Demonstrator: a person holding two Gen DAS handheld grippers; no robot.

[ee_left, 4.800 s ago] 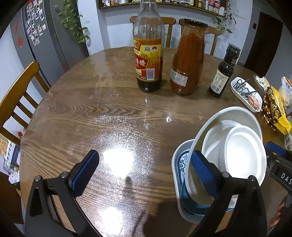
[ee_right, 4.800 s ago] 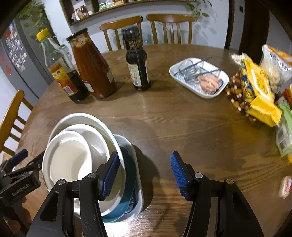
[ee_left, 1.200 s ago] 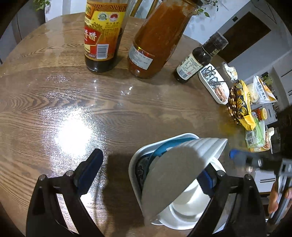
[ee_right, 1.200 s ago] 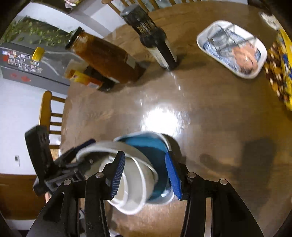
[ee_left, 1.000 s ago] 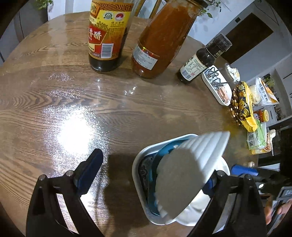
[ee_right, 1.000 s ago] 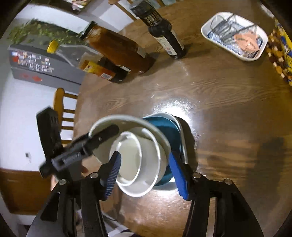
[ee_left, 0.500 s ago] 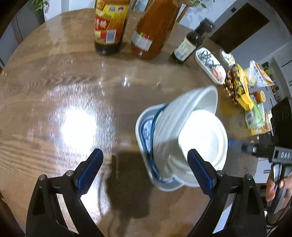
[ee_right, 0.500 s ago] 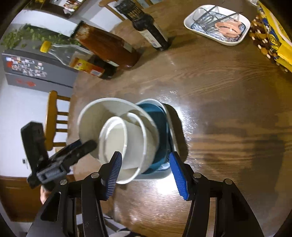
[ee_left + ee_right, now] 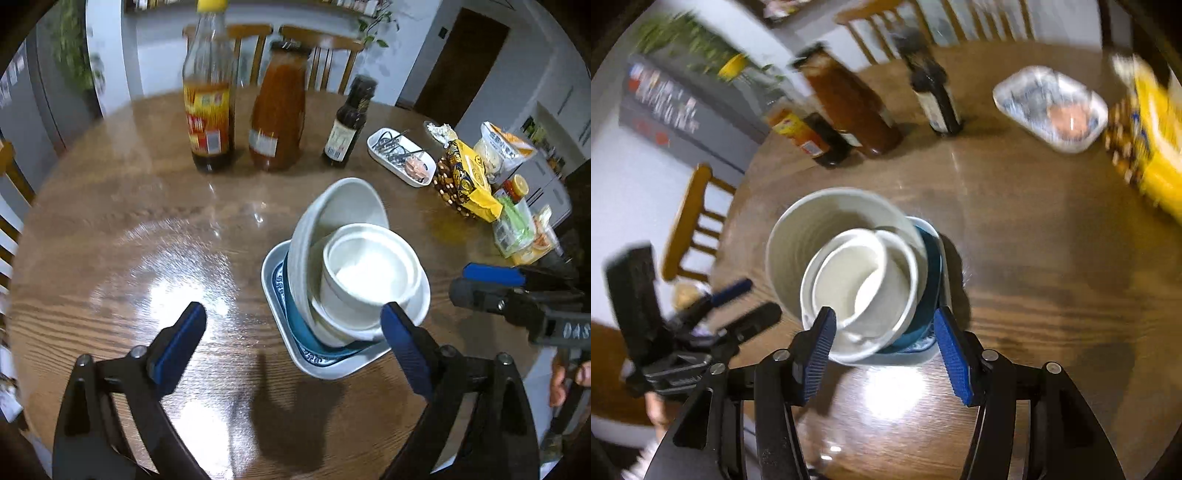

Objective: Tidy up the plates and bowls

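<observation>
The stack of dishes sits on the round wooden table (image 9: 110, 206). At the bottom is a white rectangular plate (image 9: 317, 363) with a blue pattern. On it lies a dark blue plate (image 9: 301, 328). On that a big white bowl (image 9: 343, 206) leans, tipped up on its side. Two smaller white bowls (image 9: 369, 280) nest inside the big bowl.

Behind the stack stand three bottles in a row. The vinegar bottle (image 9: 210, 107) has a yellow cap and a red and yellow label, but the writing is too blurry to read. Next to it is a jar of orange sauce (image 9: 279, 110), then a small dark bottle (image 9: 347, 122). To the right of the stack is a little white tray (image 9: 400, 157) with metal clips in it, then a yellow snack bag (image 9: 467, 177) and more packets, partly cut off at the edge.

The left gripper (image 9: 291, 339) is wide open and holds nothing. Its right finger (image 9: 404, 347) is just in front of the stack, covering a bit of the rim. The right gripper (image 9: 886, 354) is open too, with the near side of the stack between its blue pads (image 9: 820, 354); I cannot tell if they touch it. In the left wrist view, white letters "DAS" show on the right gripper's black body. The right wrist view is very blurry.
</observation>
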